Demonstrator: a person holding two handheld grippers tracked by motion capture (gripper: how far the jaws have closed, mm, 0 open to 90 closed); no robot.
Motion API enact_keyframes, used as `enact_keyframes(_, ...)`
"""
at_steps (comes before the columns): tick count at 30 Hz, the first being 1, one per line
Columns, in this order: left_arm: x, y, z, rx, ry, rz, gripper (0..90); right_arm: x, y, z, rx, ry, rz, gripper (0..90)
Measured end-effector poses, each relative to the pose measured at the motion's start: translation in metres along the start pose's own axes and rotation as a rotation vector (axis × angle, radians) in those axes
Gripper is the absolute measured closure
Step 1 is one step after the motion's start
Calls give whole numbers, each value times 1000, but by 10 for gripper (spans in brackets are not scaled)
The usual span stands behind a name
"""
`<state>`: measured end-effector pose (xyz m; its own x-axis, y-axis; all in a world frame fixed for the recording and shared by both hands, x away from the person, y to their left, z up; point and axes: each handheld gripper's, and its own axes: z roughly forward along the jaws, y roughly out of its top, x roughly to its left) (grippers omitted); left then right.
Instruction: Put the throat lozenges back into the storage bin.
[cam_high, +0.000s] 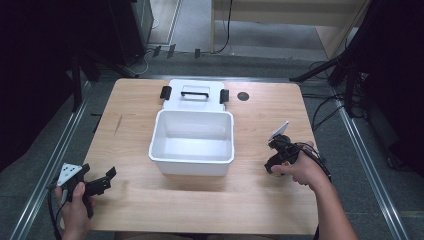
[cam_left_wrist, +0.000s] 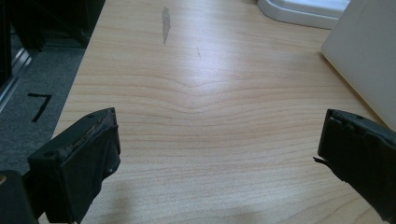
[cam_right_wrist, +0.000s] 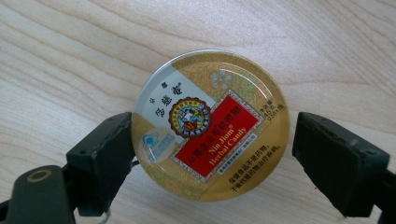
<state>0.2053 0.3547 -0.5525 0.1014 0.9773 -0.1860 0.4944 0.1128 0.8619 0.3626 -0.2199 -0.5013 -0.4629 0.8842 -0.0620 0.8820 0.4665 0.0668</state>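
The right gripper (cam_right_wrist: 208, 154) straddles a round candy tin (cam_right_wrist: 211, 125) lying on the table (cam_high: 200, 190), right of the open white box (cam_high: 192, 142); its jaws flank the tin without clamping it. The left gripper (cam_left_wrist: 219, 154) is open and empty. Judged step: grasping. Next: close squarely across the tin's rim.

pale wooden table (cam_high: 150, 200) with visible grain and a soft sheen. smooth white plastic storage box (cam_high: 165, 161), slightly glossy. round herbal candy tin (cam_right_wrist: 210, 126), glossy printed gold lid reflecting light. matt black jaws, the left ones scuffed at their edges.
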Motion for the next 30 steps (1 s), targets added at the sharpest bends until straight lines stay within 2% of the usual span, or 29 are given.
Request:
enact_keyframes(3,0,0,0,-1,1,-4,0,0,0,3,13,19,8,186)
enact_keyframes(6,0,0,0,-2,1,-8,0,0,0,4,13,32,-5,197)
enact_keyframes(9,0,0,0,-1,0,-4,0,-2,0,2,2,59,-3,198)
enact_keyframes(13,0,0,0,-2,-3,-2,0,-3,0,-1,-16,66,-10,198)
enact_keyframes(19,0,0,0,-2,-3,2,0,-3,2,-14,-44,71,-24,199)
enact_keyframes(30,0,0,0,-3,-4,1,0,12,11,-45,-80,99,-112,199)
